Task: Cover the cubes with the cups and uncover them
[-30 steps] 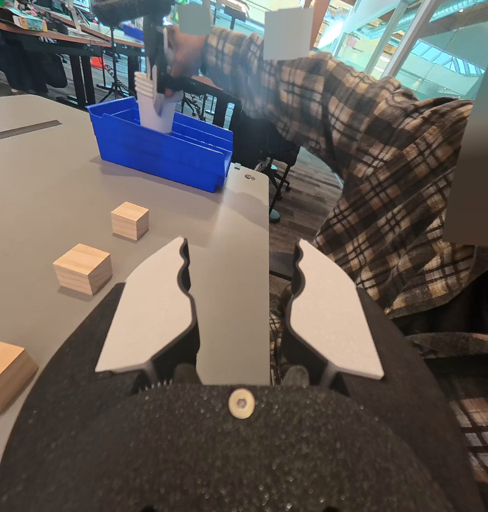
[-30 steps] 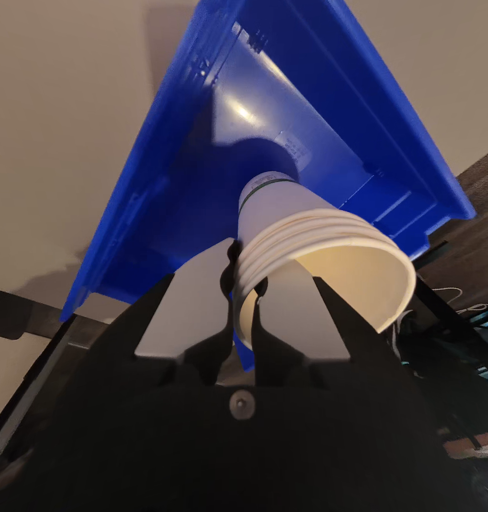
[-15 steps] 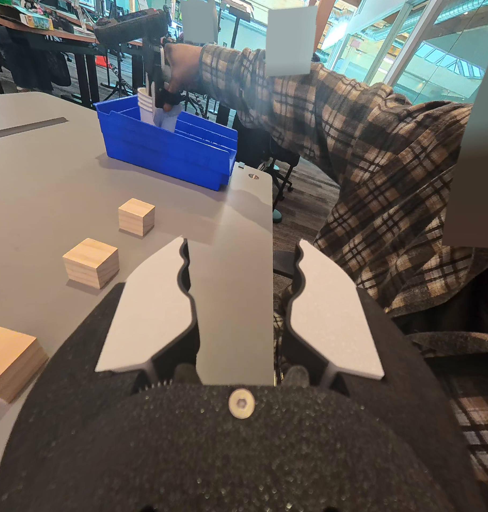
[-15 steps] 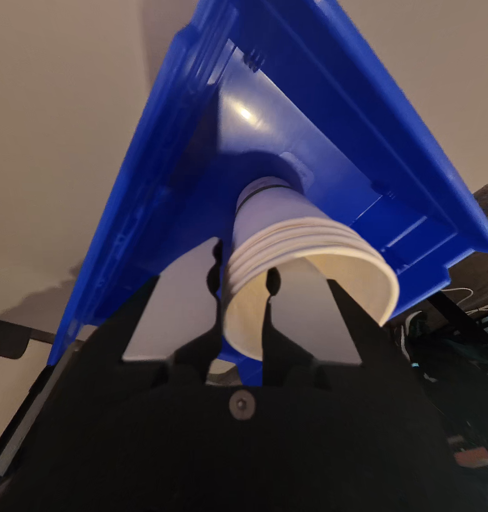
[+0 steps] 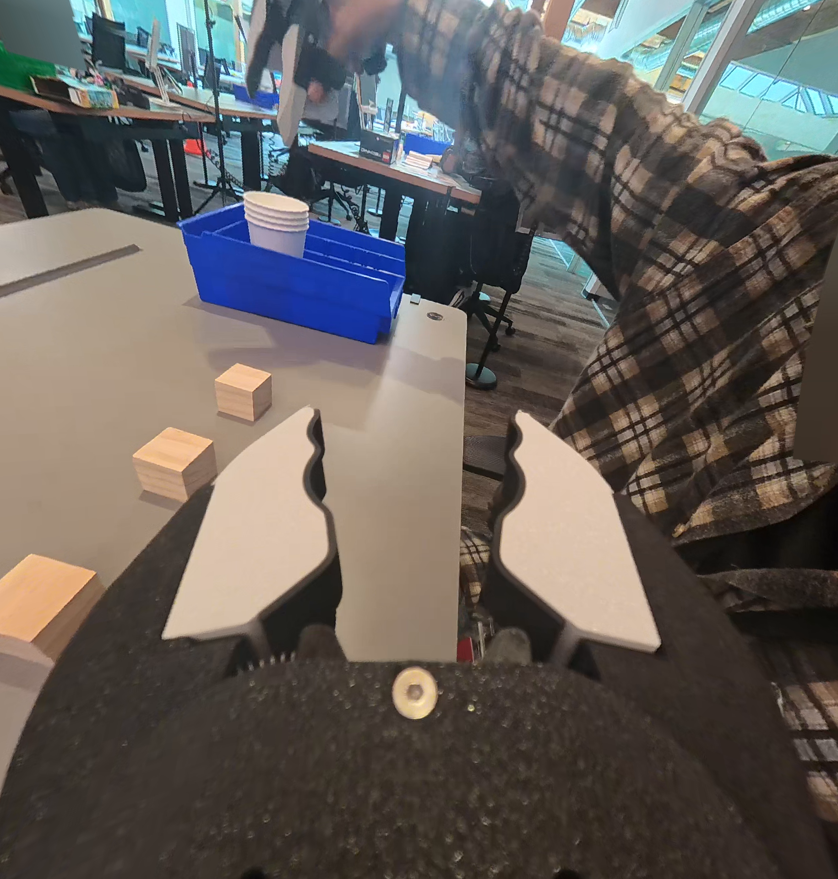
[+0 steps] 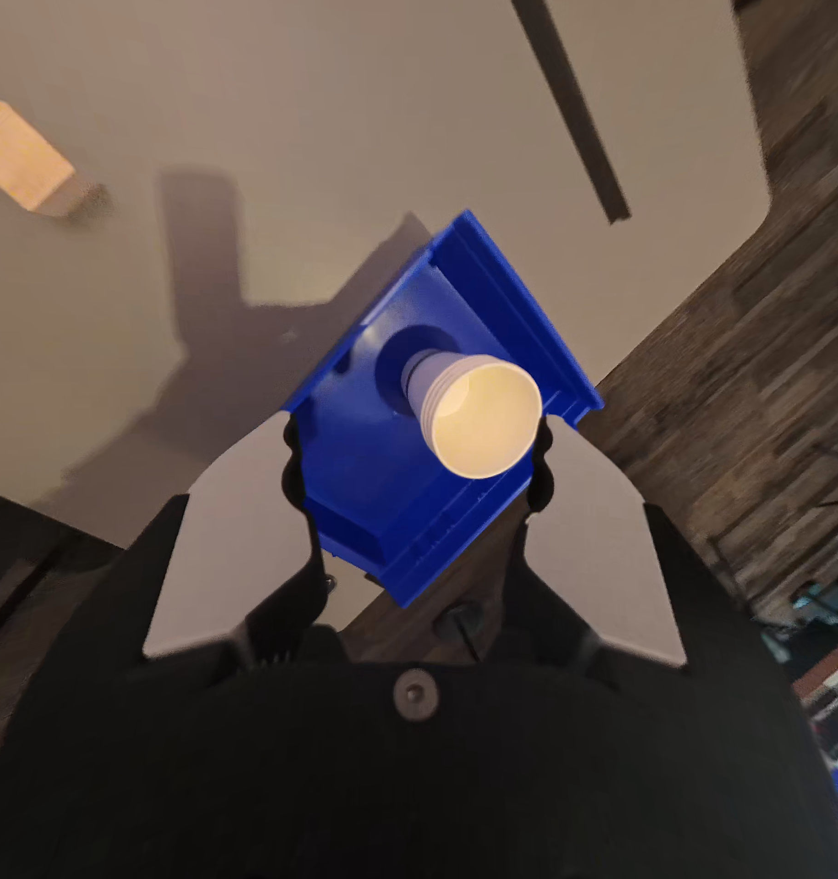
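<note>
On the grey bench (image 5: 74, 342) a blue bin (image 5: 293, 285) holds a stack of white cups (image 5: 276, 228), standing upright. Three wooden cubes (image 5: 243, 391) lie near the bin. Right tongs (image 6: 417, 428), above the bin, and left tongs (image 5: 414, 428) are both apart, empty.

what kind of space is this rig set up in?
Likely an open-plan office or lab: rows of desks carrying equipment, office chairs on wood-look flooring, large glass walls behind.
</note>
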`<state>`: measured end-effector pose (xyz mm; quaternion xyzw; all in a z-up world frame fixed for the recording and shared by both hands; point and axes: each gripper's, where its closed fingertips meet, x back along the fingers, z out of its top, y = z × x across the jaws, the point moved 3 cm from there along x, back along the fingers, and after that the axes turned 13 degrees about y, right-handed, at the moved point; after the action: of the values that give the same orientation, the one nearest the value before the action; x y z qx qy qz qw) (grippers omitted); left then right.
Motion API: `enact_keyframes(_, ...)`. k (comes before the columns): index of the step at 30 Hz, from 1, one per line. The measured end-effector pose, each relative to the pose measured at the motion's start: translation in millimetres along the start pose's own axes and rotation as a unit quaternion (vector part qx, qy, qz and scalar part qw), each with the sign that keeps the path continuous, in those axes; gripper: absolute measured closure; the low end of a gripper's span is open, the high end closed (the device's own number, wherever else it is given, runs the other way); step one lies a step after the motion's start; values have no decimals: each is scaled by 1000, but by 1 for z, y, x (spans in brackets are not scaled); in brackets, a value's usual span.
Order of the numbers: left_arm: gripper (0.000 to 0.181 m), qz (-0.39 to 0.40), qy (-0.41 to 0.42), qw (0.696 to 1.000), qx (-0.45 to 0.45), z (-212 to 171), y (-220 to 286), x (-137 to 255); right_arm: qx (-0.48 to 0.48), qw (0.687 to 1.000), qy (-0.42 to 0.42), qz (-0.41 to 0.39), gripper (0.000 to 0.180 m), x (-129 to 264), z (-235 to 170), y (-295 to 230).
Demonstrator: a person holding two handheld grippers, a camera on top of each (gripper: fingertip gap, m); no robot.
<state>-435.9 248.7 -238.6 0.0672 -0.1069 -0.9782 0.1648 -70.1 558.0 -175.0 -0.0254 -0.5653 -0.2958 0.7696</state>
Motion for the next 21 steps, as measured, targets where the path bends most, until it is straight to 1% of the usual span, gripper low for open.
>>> enact_keyframes(3,109,1,6,1000,-13,6,6,5,60,998,33,-1,86,17,27,-27)
enact_keyframes(7,109,5,10,1000,-29,13,12,9,146,987,65,19,86,13,58,-75)
enact_keyframes(10,109,10,10,999,-36,15,13,12,205,975,68,52,86,-6,72,-114)
enact_keyframes(13,109,13,10,999,-42,17,14,14,248,962,59,96,86,-34,78,-150)
enact_keyframes(17,109,19,16,998,-49,21,14,18,292,945,39,141,89,-73,78,-190)
enact_keyframes(21,109,22,19,998,-48,22,13,19,314,934,28,170,91,-108,74,-215)
